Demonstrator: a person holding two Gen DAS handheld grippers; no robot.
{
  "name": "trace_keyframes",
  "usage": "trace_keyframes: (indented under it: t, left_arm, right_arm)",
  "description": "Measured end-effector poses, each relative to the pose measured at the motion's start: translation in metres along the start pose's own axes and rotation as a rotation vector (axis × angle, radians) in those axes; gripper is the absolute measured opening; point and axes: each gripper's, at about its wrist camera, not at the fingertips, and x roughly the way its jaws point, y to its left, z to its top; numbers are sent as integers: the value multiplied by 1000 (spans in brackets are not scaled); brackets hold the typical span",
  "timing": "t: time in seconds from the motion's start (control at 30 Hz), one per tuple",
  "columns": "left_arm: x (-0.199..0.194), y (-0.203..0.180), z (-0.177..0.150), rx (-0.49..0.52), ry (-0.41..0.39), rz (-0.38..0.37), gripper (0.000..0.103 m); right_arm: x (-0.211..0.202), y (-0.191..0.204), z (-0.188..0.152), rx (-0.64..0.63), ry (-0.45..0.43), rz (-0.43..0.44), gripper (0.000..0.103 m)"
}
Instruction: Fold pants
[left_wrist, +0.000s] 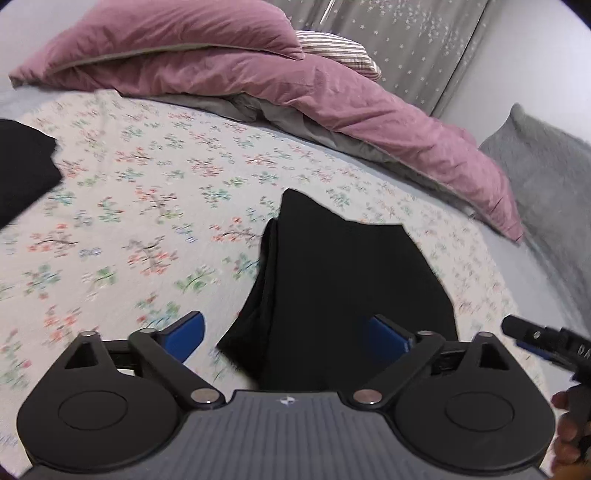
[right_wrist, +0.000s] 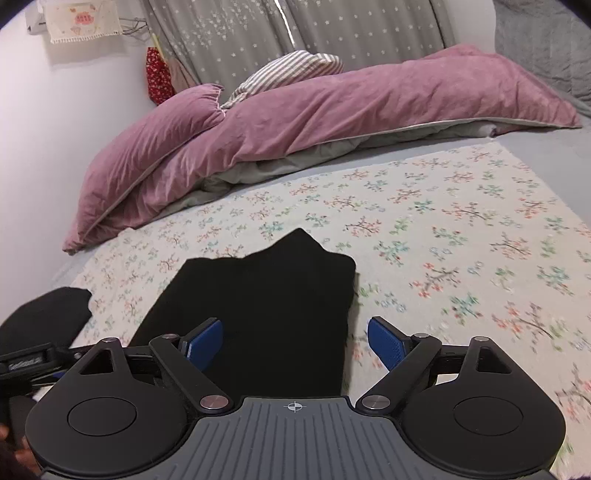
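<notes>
The black pants (left_wrist: 343, 280) lie on a floral bedspread (left_wrist: 147, 206), their near part running under my left gripper (left_wrist: 288, 336). That gripper is open, its blue pads on either side of the cloth. The right wrist view shows the same pants (right_wrist: 266, 310) under my right gripper (right_wrist: 295, 339), also open, with the pants' right edge between its pads. A second piece of black cloth (left_wrist: 22, 166) lies at the far left; it also shows in the right wrist view (right_wrist: 48, 317). The right gripper's tip (left_wrist: 535, 334) shows at the right edge of the left wrist view.
A pink duvet (right_wrist: 295, 122) with a grey lining is heaped along the far side of the bed, a striped pillow (right_wrist: 291, 66) behind it. A grey blanket (left_wrist: 546, 177) lies at the right. Grey star curtains (right_wrist: 332, 29) and a white wall stand behind.
</notes>
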Motion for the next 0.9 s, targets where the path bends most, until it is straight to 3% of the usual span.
trace_keyframes:
  t: [0.2, 0.5, 0.77, 0.9]
  left_arm:
    - [-23, -13, -28, 66, 14, 124, 103]
    - [-42, -29, -50, 126, 60, 207, 103]
    - [-42, -39, -63, 204, 52, 263, 103]
    - [-37, -42, -68, 229, 68, 256, 103]
  right_arm:
    - [-34, 14, -23, -47, 0, -87, 94]
    - [-75, 52, -49, -173, -43, -175, 102]
    - [-66, 60, -78, -169, 6, -194, 102]
    - [-56, 59, -85, -205, 10, -259, 102]
